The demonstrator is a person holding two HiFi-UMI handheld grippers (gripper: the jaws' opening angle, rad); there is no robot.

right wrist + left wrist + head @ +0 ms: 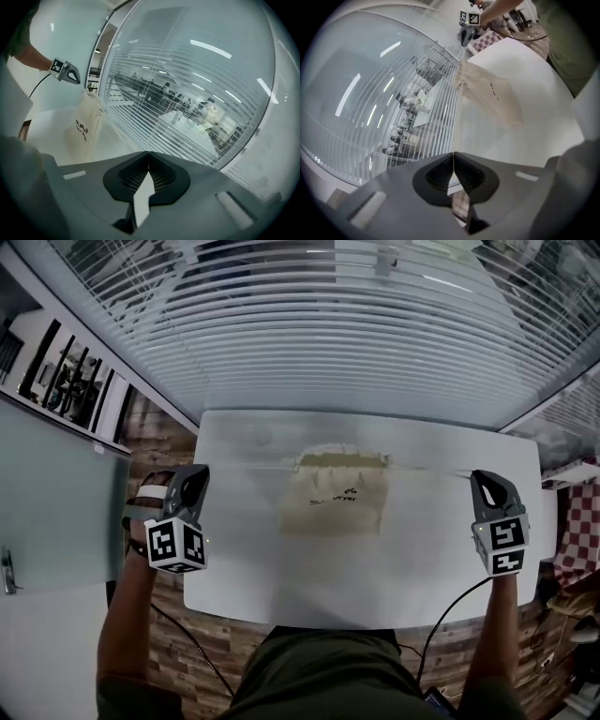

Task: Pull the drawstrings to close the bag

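Note:
A beige drawstring bag [335, 493] with small black print lies flat at the middle of the white table [281, 568], its mouth gathered at the far side. My left gripper [194, 474] is at the table's left edge and my right gripper [484, 480] near the right edge, both far out from the bag. Each has its jaws shut. Thin cords run taut from the bag's mouth toward each gripper. In the left gripper view the shut jaws [453, 153] point at the bag [487, 93]. In the right gripper view the shut jaws [148, 152] point past the bag [84, 124].
A glass wall with horizontal blinds [337, 324] stands right behind the table's far edge. A checkered cloth [579, 531] lies off the table's right side. Wooden floor [164, 442] shows to the left. Cables hang from both grippers.

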